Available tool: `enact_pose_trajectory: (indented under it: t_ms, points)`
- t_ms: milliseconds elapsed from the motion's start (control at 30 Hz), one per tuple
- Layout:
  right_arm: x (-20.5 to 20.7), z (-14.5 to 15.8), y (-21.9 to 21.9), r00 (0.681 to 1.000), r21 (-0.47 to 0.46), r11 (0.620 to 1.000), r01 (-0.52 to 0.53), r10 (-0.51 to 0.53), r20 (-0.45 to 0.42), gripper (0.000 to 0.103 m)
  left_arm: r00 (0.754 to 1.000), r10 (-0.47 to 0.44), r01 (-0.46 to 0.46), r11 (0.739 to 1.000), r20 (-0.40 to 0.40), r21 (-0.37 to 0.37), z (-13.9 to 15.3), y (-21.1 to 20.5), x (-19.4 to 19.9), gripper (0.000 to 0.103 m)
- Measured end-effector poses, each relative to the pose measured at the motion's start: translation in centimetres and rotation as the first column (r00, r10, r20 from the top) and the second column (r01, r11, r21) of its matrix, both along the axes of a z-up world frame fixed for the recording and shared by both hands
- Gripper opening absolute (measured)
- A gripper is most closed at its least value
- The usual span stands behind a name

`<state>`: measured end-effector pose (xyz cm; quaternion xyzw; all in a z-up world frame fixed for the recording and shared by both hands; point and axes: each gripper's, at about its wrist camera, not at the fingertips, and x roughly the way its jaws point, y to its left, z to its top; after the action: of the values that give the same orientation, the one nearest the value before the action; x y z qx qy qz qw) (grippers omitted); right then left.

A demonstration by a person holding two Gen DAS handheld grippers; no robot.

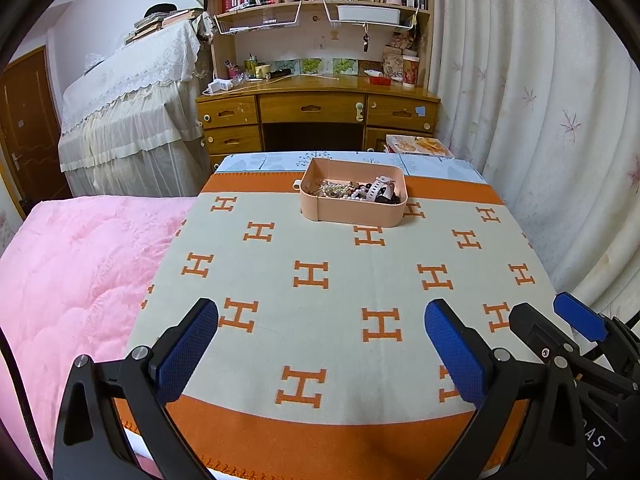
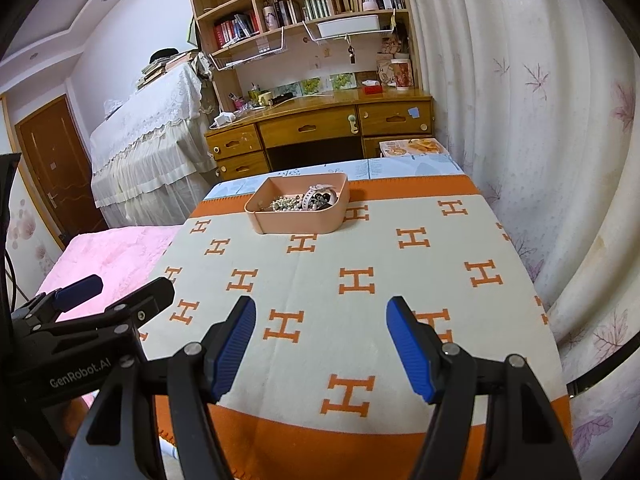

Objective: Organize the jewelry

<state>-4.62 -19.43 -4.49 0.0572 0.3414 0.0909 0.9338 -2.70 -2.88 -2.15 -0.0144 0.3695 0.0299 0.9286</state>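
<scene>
A pink tray [image 1: 352,214] [image 2: 296,222] sits at the far end of the cream and orange blanket [image 1: 320,280] [image 2: 340,280]. Heaped inside it are jewelry pieces [image 1: 340,190] [image 2: 286,203]: a gold chain, pearl beads, dark beads and a white watch [image 1: 378,188] [image 2: 314,196]. My left gripper [image 1: 321,318] hangs open over the near part of the blanket, nothing between its blue pads. Beside it my right gripper [image 2: 321,314] is open and empty too. Each shows at the edge of the other's view: the right gripper [image 1: 548,314] and the left gripper [image 2: 124,286].
A pink quilt [image 1: 72,280] lies to the left of the blanket. A flowered curtain [image 1: 540,120] hangs close on the right. Beyond the blanket stand a wooden desk [image 1: 320,108] with bookshelves and a lace-covered piece of furniture [image 1: 128,120]. A book [image 1: 420,146] lies past the far right corner.
</scene>
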Motion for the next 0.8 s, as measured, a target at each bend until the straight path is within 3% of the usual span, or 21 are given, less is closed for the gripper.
enact_pose_trajectory:
  t_ms: [800]
  points:
    - [0.0,-0.88,0.52,1.0,0.017,1.0,0.0,0.0,-0.027,0.069,0.999,-0.005,0.005,1.0,-0.035,-0.005,-0.74,0.31,0.45,0.102]
